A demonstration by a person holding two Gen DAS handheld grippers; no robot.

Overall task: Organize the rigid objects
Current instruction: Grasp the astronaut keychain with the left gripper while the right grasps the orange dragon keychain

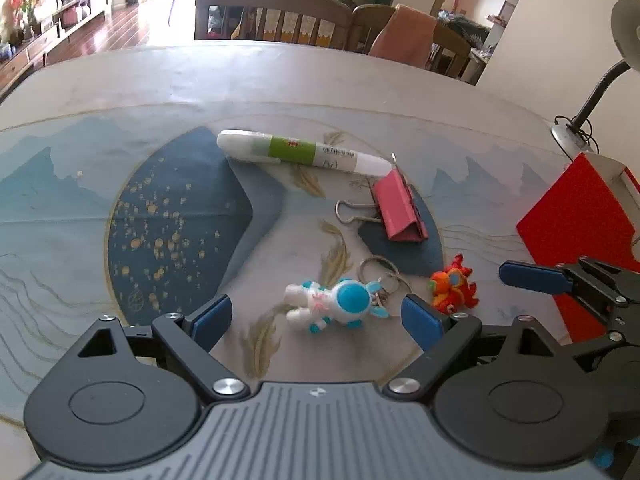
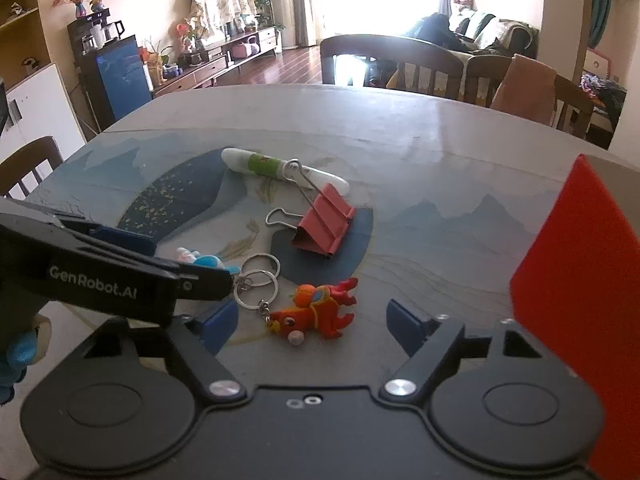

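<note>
A blue-and-white toy keychain [image 1: 330,303] lies on the table between the fingers of my open left gripper [image 1: 318,318]. A red-orange dragon keychain [image 2: 316,314] lies just ahead of my open right gripper [image 2: 312,326]; it also shows in the left wrist view [image 1: 454,290]. A pink binder clip [image 1: 398,210] [image 2: 326,226] and a white-and-green tube [image 1: 304,152] [image 2: 276,170] lie farther out. The blue toy [image 2: 204,261] is partly hidden by the left gripper in the right wrist view.
A red box [image 1: 576,236] [image 2: 576,280] stands at the right, close to the right gripper. A lamp base [image 1: 570,138] sits behind it. Wooden chairs [image 1: 272,16] stand at the table's far edge. The table carries a printed mat [image 1: 180,216].
</note>
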